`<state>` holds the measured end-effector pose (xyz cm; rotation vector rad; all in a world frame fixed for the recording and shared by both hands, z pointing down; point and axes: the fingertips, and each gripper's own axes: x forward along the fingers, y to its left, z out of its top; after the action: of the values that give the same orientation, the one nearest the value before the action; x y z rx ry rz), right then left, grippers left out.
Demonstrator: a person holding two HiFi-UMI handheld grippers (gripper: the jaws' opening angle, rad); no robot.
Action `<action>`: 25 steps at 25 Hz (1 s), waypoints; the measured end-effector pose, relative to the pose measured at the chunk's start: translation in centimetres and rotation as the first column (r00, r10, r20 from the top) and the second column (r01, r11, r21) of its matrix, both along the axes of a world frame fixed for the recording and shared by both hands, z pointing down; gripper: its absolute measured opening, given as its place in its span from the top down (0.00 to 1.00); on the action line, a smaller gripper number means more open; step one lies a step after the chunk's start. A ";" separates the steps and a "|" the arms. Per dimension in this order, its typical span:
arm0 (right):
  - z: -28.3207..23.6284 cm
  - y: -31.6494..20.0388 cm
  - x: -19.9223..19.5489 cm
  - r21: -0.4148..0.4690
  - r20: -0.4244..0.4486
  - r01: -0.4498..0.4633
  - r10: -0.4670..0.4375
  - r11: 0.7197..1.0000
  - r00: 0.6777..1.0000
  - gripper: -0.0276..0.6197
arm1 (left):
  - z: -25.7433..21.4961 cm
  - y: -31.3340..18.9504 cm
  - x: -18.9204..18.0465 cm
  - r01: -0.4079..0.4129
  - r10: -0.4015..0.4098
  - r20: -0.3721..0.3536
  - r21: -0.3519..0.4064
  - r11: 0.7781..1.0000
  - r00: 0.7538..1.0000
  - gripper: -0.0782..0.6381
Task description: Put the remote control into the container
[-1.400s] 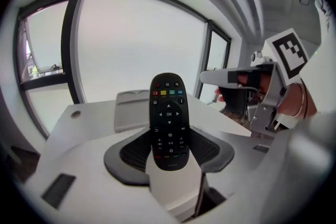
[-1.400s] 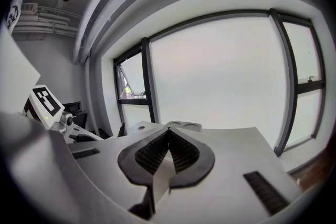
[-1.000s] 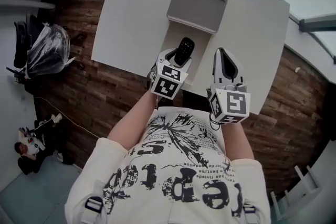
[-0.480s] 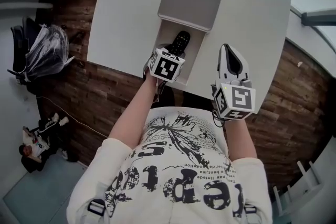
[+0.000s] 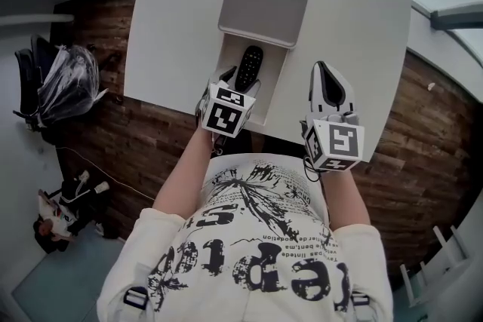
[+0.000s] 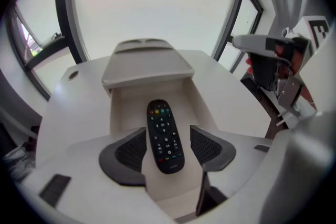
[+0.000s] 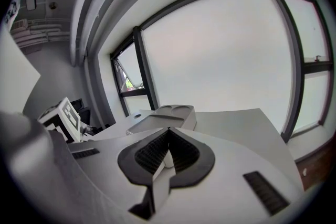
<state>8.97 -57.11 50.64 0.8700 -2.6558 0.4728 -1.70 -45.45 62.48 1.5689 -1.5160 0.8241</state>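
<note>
Closer — left claw opening, remote between.

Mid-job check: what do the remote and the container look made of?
Remote: black plastic, matte casing, with small coloured buttons that are probably rubber. Container: looks like beige moulded plastic, smooth and matte, with rounded corners and formed round recesses; the exact material is uncertain.

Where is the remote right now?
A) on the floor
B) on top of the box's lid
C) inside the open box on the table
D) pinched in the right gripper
C: the remote control lies flat in the open compartment of the container, which sits on the table.
</note>
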 end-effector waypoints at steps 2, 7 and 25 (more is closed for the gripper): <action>-0.6 -0.2 -0.1 0.013 0.007 -0.013 0.013 1.000 1.000 0.95 | -3.2 -0.9 -0.4 0.017 -0.020 0.030 0.093 0.996 0.999 0.54; -3.2 0.6 -1.1 0.061 0.051 -0.024 0.021 0.998 0.998 0.95 | -10.3 -2.7 -1.8 0.044 -0.068 0.057 0.343 0.938 0.996 0.71; -13.8 7.4 -5.9 0.301 0.117 -0.122 0.091 0.946 0.989 0.95 | -29.8 1.4 -6.0 -0.103 0.003 0.116 0.865 0.491 0.993 0.88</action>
<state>3.03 -49.71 36.88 1.1110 -2.8339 0.1282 -7.68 -44.06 32.66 2.3224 -2.1492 0.0688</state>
